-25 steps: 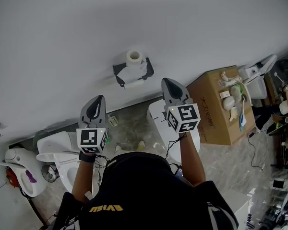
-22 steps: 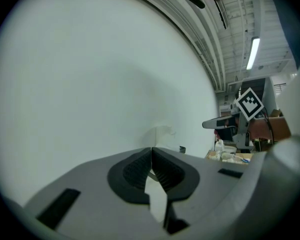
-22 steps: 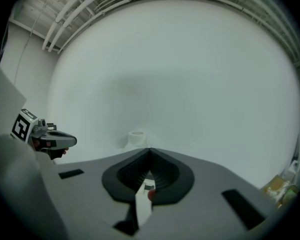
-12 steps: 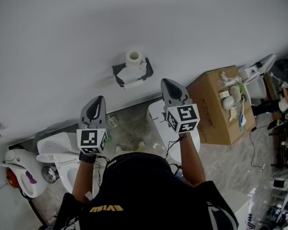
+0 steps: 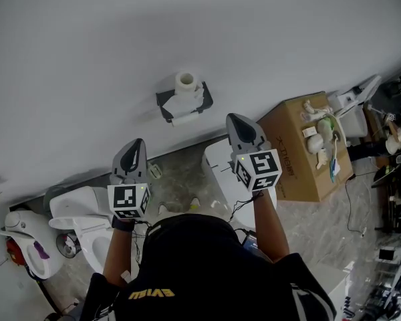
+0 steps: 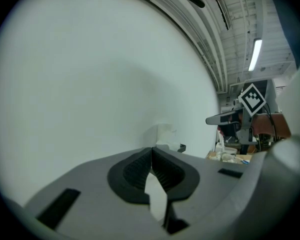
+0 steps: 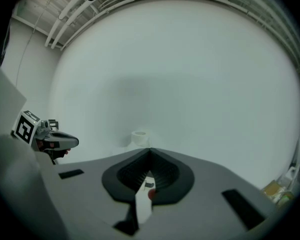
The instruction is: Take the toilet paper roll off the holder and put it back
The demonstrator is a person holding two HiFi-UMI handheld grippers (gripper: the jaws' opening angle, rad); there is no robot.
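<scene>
A white toilet paper roll (image 5: pixel 186 81) stands upright on a dark wall holder (image 5: pixel 166 105), with a loose sheet hanging over its front. Both grippers are held short of the wall, apart from the roll. My left gripper (image 5: pixel 138 143) is below and left of the holder, jaws shut with nothing between them. My right gripper (image 5: pixel 234 118) is to the holder's right and a little lower, shut and empty as well. In the left gripper view the roll (image 6: pixel 164 134) shows just past the shut fingertips. In the right gripper view the roll (image 7: pixel 139 136) stands just above the closed tips.
A white toilet (image 5: pixel 77 214) stands on the floor at the left, and another white fixture (image 5: pixel 219 168) stands below the right gripper. A cardboard box (image 5: pixel 295 159) with small items on top stands to the right. Cables trail on the marble floor (image 5: pixel 361 219).
Both grippers sit slightly lower in the head view than a second ago. Their jaws stay shut and the roll has not moved.
</scene>
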